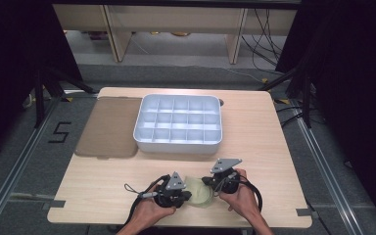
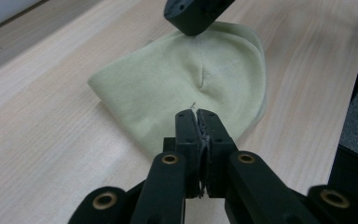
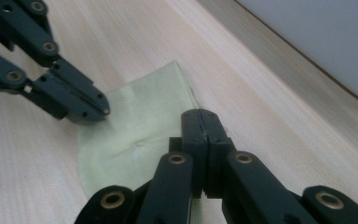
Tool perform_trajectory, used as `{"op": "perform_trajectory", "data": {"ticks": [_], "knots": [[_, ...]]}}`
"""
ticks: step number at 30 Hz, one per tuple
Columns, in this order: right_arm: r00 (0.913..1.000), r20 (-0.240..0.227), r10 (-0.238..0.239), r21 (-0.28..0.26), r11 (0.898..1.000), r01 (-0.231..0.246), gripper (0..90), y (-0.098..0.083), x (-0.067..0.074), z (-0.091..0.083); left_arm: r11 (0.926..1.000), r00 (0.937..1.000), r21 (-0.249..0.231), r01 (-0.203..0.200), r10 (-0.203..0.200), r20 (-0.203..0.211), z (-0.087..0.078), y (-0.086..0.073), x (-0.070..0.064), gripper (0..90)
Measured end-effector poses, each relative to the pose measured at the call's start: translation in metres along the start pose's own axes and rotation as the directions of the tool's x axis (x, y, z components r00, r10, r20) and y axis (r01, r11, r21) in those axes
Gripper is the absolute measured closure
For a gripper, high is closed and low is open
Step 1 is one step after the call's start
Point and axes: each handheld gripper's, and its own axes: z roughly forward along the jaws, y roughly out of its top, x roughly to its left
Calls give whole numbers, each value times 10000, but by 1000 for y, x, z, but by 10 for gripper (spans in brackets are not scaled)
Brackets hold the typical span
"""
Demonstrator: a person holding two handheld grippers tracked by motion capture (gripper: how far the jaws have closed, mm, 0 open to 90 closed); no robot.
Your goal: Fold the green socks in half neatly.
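Note:
A pale yellow-green knitted hat [image 1: 199, 192] lies flat on the wooden table near its front edge, between my two grippers. My left gripper [image 1: 188, 196] sits at the hat's left side. In the left gripper view its jaws [image 2: 197, 112] are shut, tips over the near edge of the hat [image 2: 177, 79]. My right gripper [image 1: 206, 181] sits at the hat's right side, and its jaws [image 3: 200, 112] are shut above the hat [image 3: 135, 121]. Each gripper also shows in the other's view, the right gripper [image 2: 193, 21] and the left gripper [image 3: 98, 109], tips touching the fabric. The hat shows no lifted fold.
A white tray [image 1: 176, 142] divided into several compartments stands at the middle of the table, behind the hat. A brown mat [image 1: 110, 127] lies to its left. The table's front edge runs just below my hands. Bare wood lies left and right of the grippers.

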Motion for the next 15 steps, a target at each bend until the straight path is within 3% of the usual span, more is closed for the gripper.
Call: {"op": "perform_trajectory", "data": {"ticks": [2,4,5,11,12,13,14,15], "knots": [[9996,-147,-229,32,9997,230,900,1,1,-3,9999,9999,-39,130,-130,-9,-1,-1,2,868],[9996,-258,-90,93,9999,93,900,0,3,-6,9999,10000,98,-52,52,24,-2,-1,5,868],[9998,-153,-128,-31,9999,127,900,-1,4,-6,9998,9998,31,194,-194,20,0,-2,4,869],[9998,-182,1,465,9989,8,900,-7,4,-5,9998,9999,204,-26,29,-154,1,-3,11,874],[9998,-201,-13,531,9986,23,900,-8,5,-5,9996,9994,161,241,-236,-250,2,-4,11,874],[9999,-143,0,434,9991,6,900,-10,6,-2,9997,9996,255,-39,46,-276,1,-3,13,875],[9997,-227,-92,565,9983,105,900,-10,6,-2,9997,9993,160,188,-183,-320,2,-3,12,875],[9997,-260,-15,586,9983,31,900,-11,8,-1,9998,9991,207,-2,11,-420,1,-3,14,876]]}}
